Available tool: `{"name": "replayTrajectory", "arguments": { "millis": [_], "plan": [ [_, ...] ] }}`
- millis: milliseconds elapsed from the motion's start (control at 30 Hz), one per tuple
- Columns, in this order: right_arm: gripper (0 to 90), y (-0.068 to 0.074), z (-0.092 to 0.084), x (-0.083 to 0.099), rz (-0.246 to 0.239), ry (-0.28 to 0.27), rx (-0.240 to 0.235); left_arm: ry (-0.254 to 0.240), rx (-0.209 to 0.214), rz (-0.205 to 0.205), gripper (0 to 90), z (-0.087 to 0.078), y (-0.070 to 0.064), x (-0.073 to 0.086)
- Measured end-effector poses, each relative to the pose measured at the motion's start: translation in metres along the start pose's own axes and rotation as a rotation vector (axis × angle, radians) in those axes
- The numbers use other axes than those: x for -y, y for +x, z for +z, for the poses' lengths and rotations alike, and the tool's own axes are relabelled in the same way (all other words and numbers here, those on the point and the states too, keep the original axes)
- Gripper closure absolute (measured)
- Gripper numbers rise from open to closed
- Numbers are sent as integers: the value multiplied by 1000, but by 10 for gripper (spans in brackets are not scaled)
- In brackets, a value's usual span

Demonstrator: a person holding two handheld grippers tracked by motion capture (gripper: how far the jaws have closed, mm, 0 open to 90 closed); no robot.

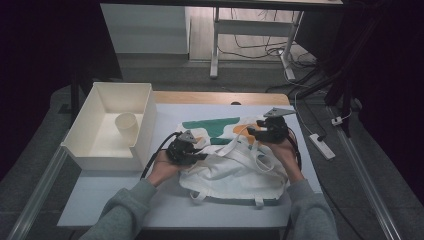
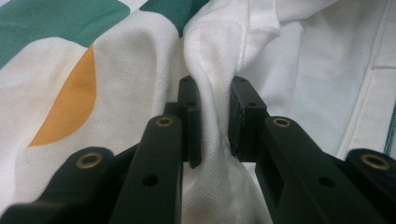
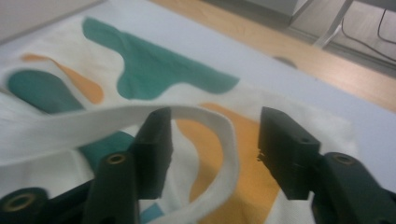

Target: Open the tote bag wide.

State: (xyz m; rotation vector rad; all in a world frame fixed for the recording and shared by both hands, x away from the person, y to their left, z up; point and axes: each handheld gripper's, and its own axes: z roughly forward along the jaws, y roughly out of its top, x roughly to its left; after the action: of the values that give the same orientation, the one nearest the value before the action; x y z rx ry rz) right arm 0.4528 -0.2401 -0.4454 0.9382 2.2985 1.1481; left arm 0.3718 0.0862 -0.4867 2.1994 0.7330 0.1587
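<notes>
Cloth bag (image 1: 235,165) lies flat on the table (image 1: 110,200), just right of the white bin (image 1: 145,125) that holds a paper cup (image 1: 126,125). Left gripper (image 1: 192,152) sits at the bag's left edge, clamped on a pinched fold of white fabric (image 2: 215,116). Right gripper (image 1: 260,132) is at the bag's far right corner, jaws apart and gripping nothing; the handle strap (image 3: 219,140) loops loose between them. Step looks like arranging or folding the bag with the strap let go. Next move likely needs the right gripper clear of the strap loop and a fresh hold on the bag.
</notes>
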Motion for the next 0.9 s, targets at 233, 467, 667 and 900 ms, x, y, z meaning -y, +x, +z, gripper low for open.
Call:
{"name": "replayTrajectory", "arguments": {
  "millis": [233,467,667,900],
  "plan": [
    [358,34,-38,-9,-65,35,-40,-2,1,2,759,0,1,0],
    [398,81,-63,1,-117,83,-86,-2,1,2,759,0,0,0],
    [418,96,-69,14,-159,155,-63,-1,2,5,759,0,0,0],
    [481,94,-62,24,-180,222,-13,-1,-1,8,758,0,0,0]
  ]
}}
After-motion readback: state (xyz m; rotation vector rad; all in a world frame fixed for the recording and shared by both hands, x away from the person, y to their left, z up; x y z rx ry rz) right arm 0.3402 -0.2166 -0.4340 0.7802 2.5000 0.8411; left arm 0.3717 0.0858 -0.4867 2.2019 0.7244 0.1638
